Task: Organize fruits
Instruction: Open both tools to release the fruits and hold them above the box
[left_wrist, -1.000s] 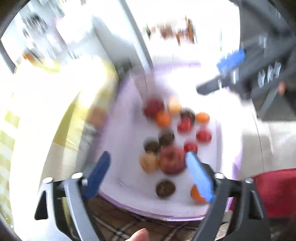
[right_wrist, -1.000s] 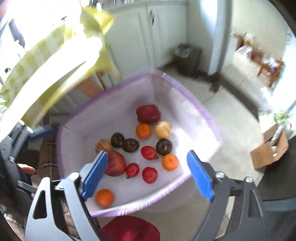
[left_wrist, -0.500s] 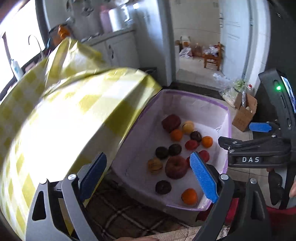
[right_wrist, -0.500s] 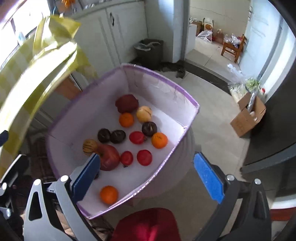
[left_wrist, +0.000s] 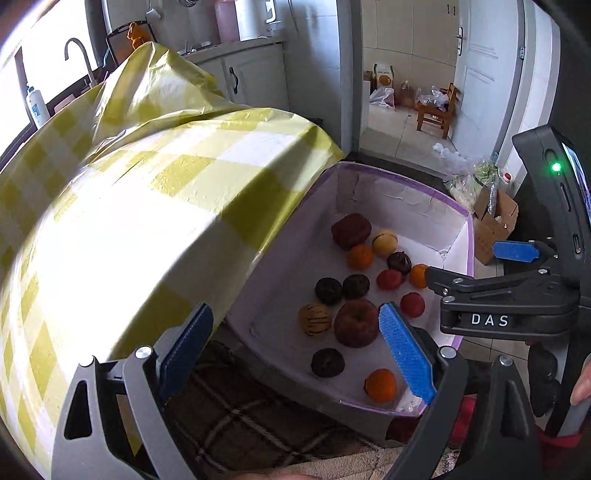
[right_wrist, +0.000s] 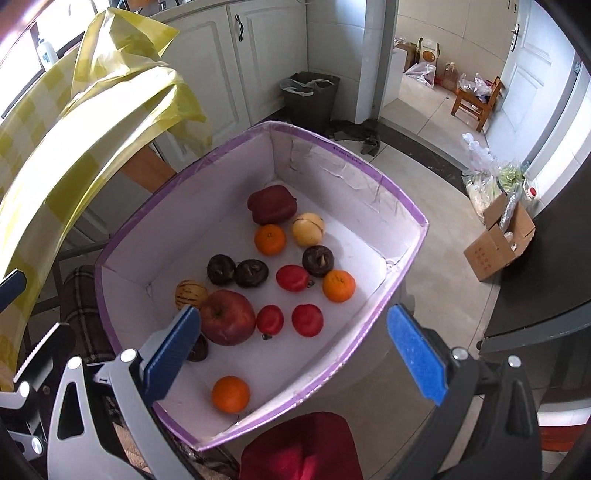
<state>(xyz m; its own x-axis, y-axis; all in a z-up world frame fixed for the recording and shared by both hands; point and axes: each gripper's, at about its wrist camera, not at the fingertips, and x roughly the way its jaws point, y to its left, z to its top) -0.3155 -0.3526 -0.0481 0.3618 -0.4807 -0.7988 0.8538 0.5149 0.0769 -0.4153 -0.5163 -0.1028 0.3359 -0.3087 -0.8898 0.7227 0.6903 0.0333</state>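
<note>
A white box with a purple rim (right_wrist: 369, 162) (left_wrist: 406, 181) holds several fruits. Among them are a big red apple (right_wrist: 228, 317) (left_wrist: 356, 323), oranges (right_wrist: 230, 393) (left_wrist: 381, 385), red tomatoes (right_wrist: 293, 277), dark round fruits (right_wrist: 252, 273), a striped yellow fruit (right_wrist: 190, 293) and a dark red pepper-shaped one (right_wrist: 272, 209). My right gripper (right_wrist: 291, 354) hovers open above the box's near edge, nothing between its blue pads. My left gripper (left_wrist: 295, 350) is open too, above the box's near left corner, beside the table.
A table under a yellow checked cloth (left_wrist: 147, 221) rises left of the box. A plaid cushion (left_wrist: 258, 417) and red cloth (right_wrist: 299, 446) lie below. On the tiled floor stand a bin (right_wrist: 310, 96), a cardboard box (right_wrist: 498, 240) and a small wooden chair (right_wrist: 476, 99).
Both grippers drew back and up from the box, so more of the room shows. The left view swung left toward the table and lost its blur. Both stayed open; the fruits did not move.
</note>
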